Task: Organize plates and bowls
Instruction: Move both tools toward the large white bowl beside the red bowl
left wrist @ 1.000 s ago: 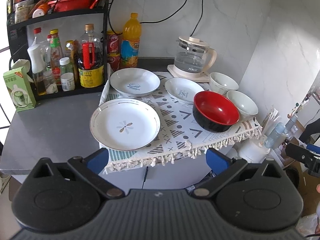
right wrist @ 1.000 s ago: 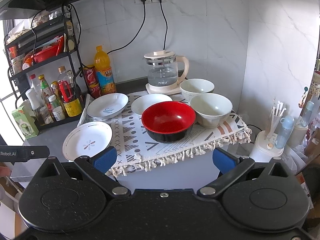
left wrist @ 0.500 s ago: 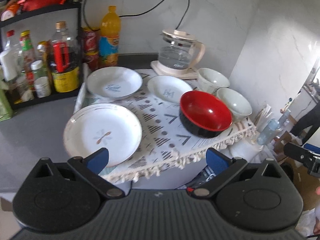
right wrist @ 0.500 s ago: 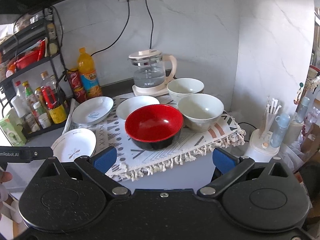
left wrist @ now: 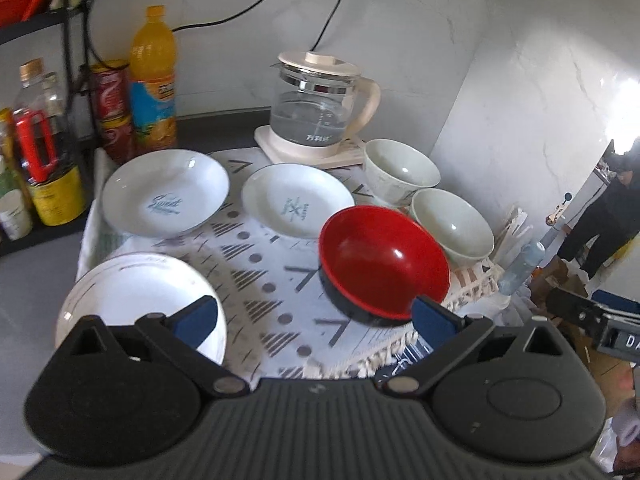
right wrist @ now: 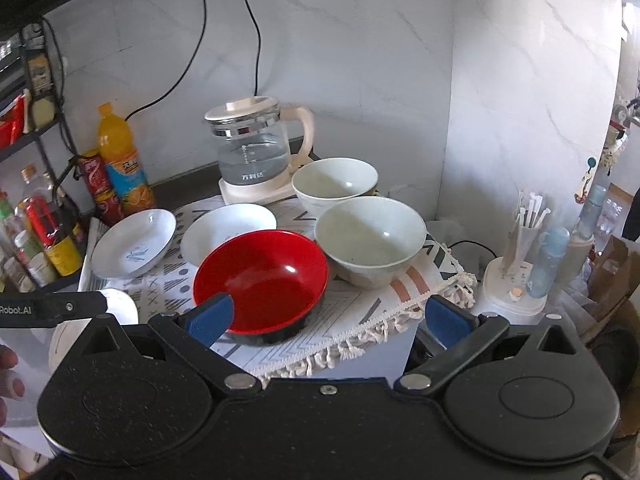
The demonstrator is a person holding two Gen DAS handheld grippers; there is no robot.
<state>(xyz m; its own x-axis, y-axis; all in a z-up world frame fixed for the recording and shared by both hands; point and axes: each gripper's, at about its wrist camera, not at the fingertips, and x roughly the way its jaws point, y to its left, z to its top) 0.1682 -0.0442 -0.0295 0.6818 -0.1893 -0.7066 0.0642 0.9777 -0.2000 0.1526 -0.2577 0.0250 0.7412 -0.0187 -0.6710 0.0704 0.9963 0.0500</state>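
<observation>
1. Now, at the far left, the gold-rimmed plate (left wrist: 132,300) is seen at the near left corner of the patterned cloth (left wrist: 280,280), partly hidden behind the left tongs (left wrist: 316,320), which are spread wide and hold nothing.
2. Further back, the script-marked plate (left wrist: 166,200) and the small plate (left wrist: 296,204) are laid side by side, just apart, in front of the glass kettle (left wrist: 316,116).
3. Toward the middle, the red bowl (right wrist: 260,280) is caught partly between the fingers of the right tongs (right wrist: 324,320), also parted and empty; no contact can be made out.
4. On the right, the near pale bowl (right wrist: 370,240) sits close against the red bowl, with the far pale bowl (right wrist: 334,182) just behind it.
5. The step is judged to be an approach for a first pick. A rim should be pinched squarely, one finger inside and one outside, since glazed walls are likely to slip.
6. Care is advised at the fringed cloth edge (right wrist: 360,340): a dragged bowl could pull the cloth off the table.
</observation>
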